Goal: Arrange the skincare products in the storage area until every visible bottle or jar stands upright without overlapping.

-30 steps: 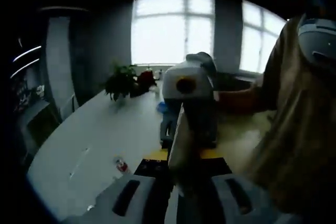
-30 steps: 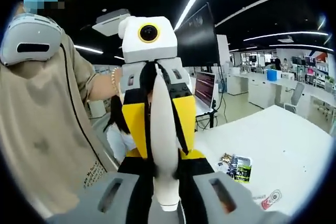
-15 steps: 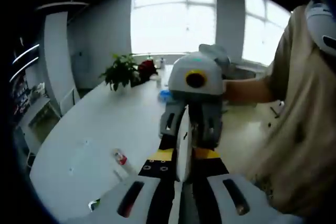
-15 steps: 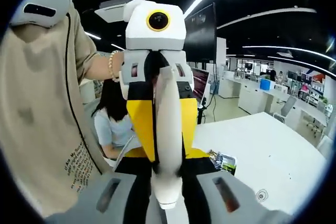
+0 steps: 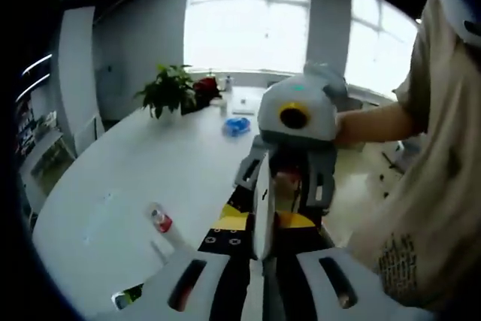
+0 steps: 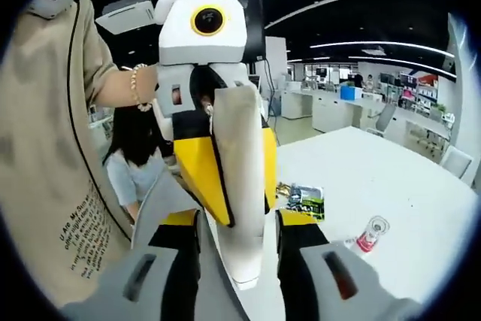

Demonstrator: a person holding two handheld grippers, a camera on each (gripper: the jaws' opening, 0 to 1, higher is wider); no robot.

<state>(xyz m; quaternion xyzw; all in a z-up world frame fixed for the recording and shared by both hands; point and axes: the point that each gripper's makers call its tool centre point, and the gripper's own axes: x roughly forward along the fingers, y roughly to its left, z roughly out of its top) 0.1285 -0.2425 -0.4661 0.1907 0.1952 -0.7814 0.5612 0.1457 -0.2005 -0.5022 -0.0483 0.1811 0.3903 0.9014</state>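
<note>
A white squeeze tube (image 6: 242,186) hangs in the air between my two grippers, which face each other. My left gripper (image 5: 261,261) is shut on the tube (image 5: 261,208), seen edge-on here. In the right gripper view the left gripper's yellow fingers (image 6: 199,167) clamp the tube's upper part. My right gripper (image 6: 239,261) stands open, with small gaps on both sides of the tube's cap end. A small clear bottle with a red label (image 5: 159,221) lies on its side on the white table (image 5: 105,186), also seen as the bottle (image 6: 368,234) at the lower right.
A dark green sachet (image 6: 302,199) lies on the table (image 6: 406,186). A potted plant (image 5: 169,89) and a blue item (image 5: 237,127) sit at the table's far end. The person's beige shirt (image 5: 421,208) is close on one side. A seated person (image 6: 131,152) is behind.
The right gripper's jaws have spread off the tube. The tube has turned its broad face to the right gripper view. Both cameras have dropped toward the table.
</note>
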